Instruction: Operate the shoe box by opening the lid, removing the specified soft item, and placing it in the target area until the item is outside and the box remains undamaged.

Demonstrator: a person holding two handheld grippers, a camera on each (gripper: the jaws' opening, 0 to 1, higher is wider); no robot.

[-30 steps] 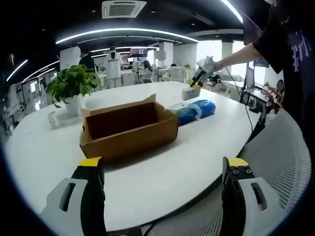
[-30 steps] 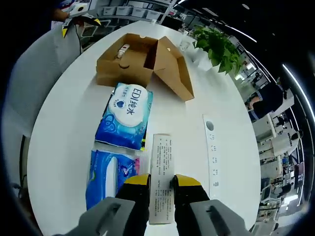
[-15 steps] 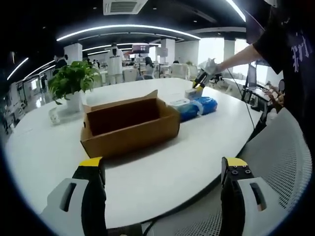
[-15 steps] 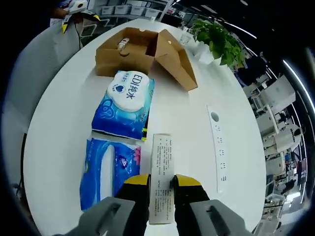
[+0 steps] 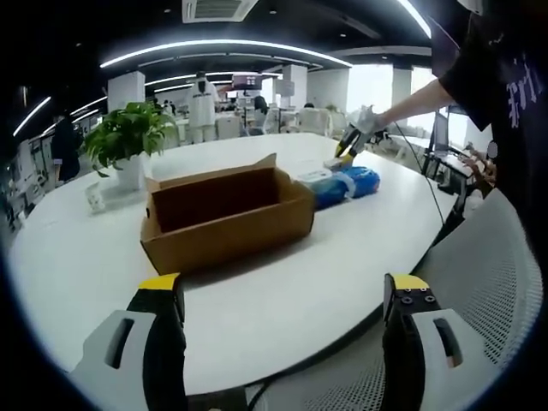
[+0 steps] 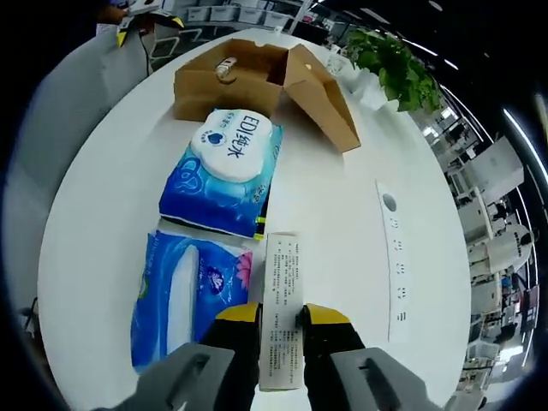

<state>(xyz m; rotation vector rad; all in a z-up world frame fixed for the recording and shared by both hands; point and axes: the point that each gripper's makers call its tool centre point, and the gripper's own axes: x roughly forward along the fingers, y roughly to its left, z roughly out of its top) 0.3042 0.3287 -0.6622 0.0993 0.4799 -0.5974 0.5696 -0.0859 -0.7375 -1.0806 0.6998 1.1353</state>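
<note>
The right gripper [image 6: 280, 324] is clenched on a narrow white printed carton [image 6: 282, 293]. The left gripper [image 5: 278, 300] is released, jaws wide apart. The open brown cardboard shoe box [image 6: 257, 81] rests far across the white round table [image 6: 325, 214]. Two blue soft wipe packs [image 6: 224, 169] [image 6: 187, 293] lie between carton and box. A green potted plant [image 5: 127, 145] stands beyond the box.

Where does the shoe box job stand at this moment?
Done: the shoe box is open, two blue soft packs lie outside it on the table. In hand: the right gripper is shut on a slim white carton. Left: set it down. The left gripper is open.
</note>
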